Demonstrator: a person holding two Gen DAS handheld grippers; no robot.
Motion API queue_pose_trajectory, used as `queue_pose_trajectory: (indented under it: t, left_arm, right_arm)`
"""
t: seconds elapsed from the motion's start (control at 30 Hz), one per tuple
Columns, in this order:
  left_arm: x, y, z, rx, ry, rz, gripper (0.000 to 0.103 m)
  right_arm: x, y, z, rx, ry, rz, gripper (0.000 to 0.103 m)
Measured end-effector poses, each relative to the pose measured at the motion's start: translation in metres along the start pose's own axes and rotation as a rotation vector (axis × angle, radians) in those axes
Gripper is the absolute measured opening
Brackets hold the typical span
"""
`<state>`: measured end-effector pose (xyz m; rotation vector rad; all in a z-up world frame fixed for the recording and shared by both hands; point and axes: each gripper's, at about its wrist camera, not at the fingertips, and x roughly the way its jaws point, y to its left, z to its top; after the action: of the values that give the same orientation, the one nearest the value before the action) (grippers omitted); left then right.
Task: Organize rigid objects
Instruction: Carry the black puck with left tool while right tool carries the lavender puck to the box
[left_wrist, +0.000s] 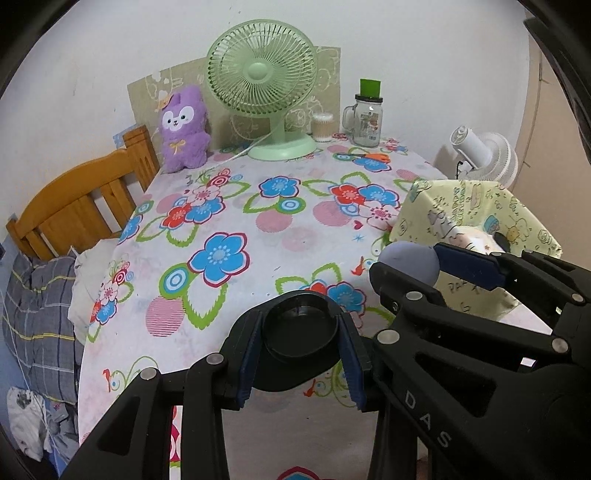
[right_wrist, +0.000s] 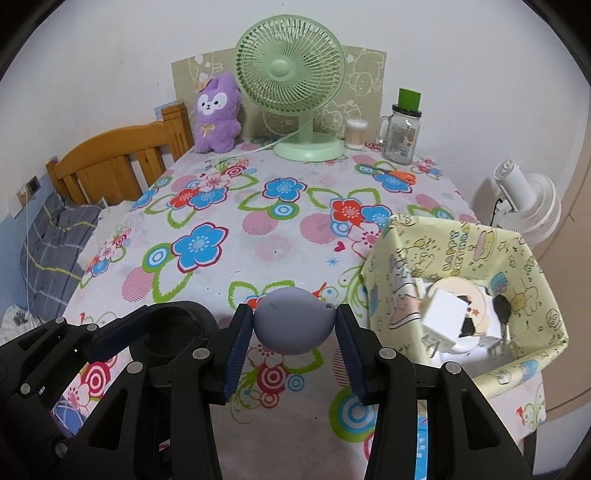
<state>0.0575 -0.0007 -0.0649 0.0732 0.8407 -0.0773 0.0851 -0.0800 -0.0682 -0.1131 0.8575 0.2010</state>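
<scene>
Flowers cover the table cloth (right_wrist: 221, 206), and a green fan (right_wrist: 291, 70) stands at the back. We hold two things up above it. Our left gripper (left_wrist: 301, 356) squeezes a black dish (left_wrist: 301, 325). Our right gripper (right_wrist: 293, 341) squeezes a gray egg-shaped thing (right_wrist: 293, 321). Next we should carry both over the yellow box (right_wrist: 517, 243) on the right, go low, and let go softly, one at a time, so nothing bounces out.
</scene>
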Motion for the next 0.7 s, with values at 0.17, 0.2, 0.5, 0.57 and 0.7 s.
queue_pose_trajectory:
  t: [0.17, 0.2, 0.5, 0.57, 0.7]
  left_arm:
    - [-0.011, -0.007, 0.006, 0.011, -0.019, 0.012, 0.041]
    - [-0.013, -0.009, 0.007, 0.013, -0.023, 0.013, 0.041]
    - [-0.024, -0.024, 0.019, 0.041, -0.05, 0.019, 0.041]
    - [-0.026, -0.029, 0.021, 0.047, -0.054, 0.018, 0.041]
    - [-0.028, -0.038, 0.026, 0.055, -0.063, 0.008, 0.041]
  right_arm:
    - [-0.013, -0.006, 0.004, -0.012, -0.021, -0.004, 0.049]
    - [-0.015, -0.007, 0.005, -0.013, -0.025, -0.004, 0.049]
    - [-0.033, -0.023, 0.012, -0.011, -0.058, -0.009, 0.049]
    - [-0.036, -0.028, 0.013, -0.007, -0.062, -0.011, 0.049]
    - [-0.041, -0.036, 0.015, -0.004, -0.07, -0.021, 0.049]
